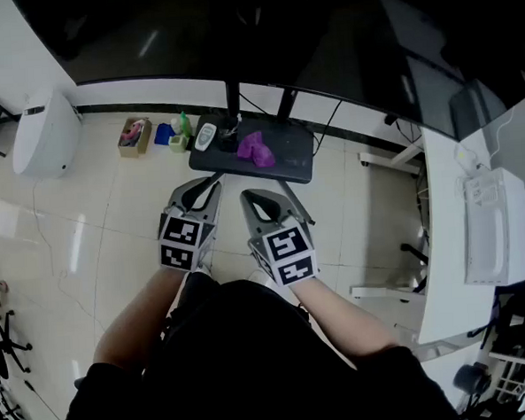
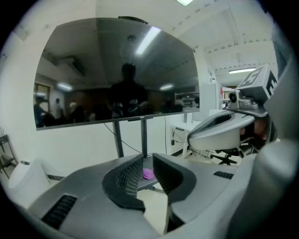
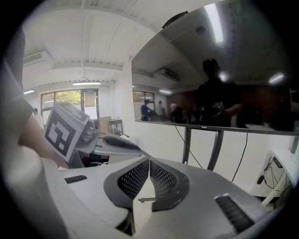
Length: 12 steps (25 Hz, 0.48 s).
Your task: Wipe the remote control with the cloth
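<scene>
The white remote control (image 1: 206,135) lies on the left part of a low black stand (image 1: 291,166) under the big screen. The purple cloth (image 1: 256,149) is bunched to the right of the remote. My left gripper (image 1: 206,187) and right gripper (image 1: 260,196) hover side by side above the tiled floor, short of the stand and touching nothing. In the left gripper view the left gripper (image 2: 147,161) leaves only a slit, through which the cloth (image 2: 148,174) shows far off. In the right gripper view the right gripper (image 3: 149,163) has its tips together, empty.
A large dark screen (image 1: 278,35) on two poles stands behind the stand. On the floor to the left are a white appliance (image 1: 45,134), a small open box (image 1: 135,137) and a green bottle (image 1: 183,125). A white desk (image 1: 452,264) bearing a white device (image 1: 490,226) runs along the right.
</scene>
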Motion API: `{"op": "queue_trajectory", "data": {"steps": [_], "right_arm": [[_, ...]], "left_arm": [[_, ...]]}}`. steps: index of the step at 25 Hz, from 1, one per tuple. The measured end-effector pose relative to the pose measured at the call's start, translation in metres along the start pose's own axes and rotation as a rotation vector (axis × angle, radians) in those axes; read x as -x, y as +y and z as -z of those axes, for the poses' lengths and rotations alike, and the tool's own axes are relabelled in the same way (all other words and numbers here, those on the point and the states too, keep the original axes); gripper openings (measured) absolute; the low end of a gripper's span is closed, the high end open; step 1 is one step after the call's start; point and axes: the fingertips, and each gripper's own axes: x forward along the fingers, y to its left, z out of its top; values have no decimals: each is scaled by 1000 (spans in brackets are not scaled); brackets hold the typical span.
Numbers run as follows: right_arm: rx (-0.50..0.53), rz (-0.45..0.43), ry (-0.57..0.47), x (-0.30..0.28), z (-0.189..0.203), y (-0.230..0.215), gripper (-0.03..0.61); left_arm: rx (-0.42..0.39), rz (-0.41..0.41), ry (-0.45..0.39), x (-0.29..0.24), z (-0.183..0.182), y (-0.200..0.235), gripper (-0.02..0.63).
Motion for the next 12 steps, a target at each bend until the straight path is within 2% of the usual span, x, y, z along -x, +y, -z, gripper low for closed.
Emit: {"op": "queue_trajectory", "data": {"steps": [6, 12], "right_arm": [[-49, 22, 58, -29, 19, -21, 29], [-101, 82, 132, -91, 46, -64, 29]], "left_arm": [[33, -53, 106, -59, 28, 65, 183], [71, -80, 238, -157, 94, 146, 261]]}}
